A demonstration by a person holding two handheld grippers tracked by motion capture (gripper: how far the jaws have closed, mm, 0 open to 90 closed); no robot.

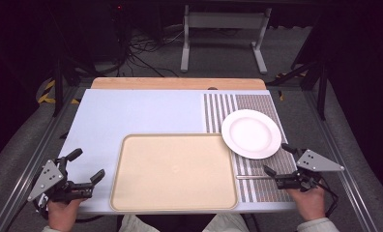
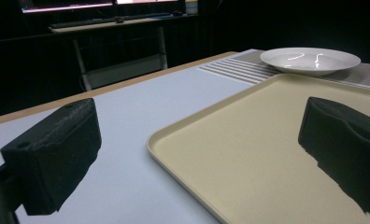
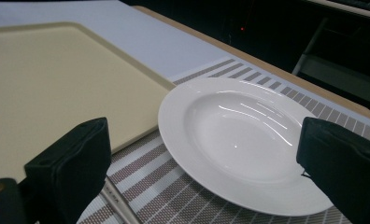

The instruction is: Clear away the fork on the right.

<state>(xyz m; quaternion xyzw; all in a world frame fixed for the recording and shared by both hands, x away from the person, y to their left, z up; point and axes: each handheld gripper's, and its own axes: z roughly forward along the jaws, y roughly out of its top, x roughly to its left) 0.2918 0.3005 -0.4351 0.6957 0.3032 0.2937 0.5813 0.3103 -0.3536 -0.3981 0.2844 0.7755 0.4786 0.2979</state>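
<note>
- My right gripper (image 1: 278, 160), jaws spread, sits just short of the plate (image 1: 251, 133) rim
- My left gripper (image 1: 88, 164), spread, flanks the tray (image 1: 131, 193) edge; bare table (image 1: 131, 113) beyond

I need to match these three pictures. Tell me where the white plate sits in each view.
High view: white plate right of centre, on the striped placemat.
Left gripper view: plate far, upper right.
Right gripper view: plate close, centre.
Shared landmark: beige tray beside it.

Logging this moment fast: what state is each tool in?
Left tool: open, holding nothing, beside the tray.
Right tool: open, holding nothing, near the white plate.
</note>
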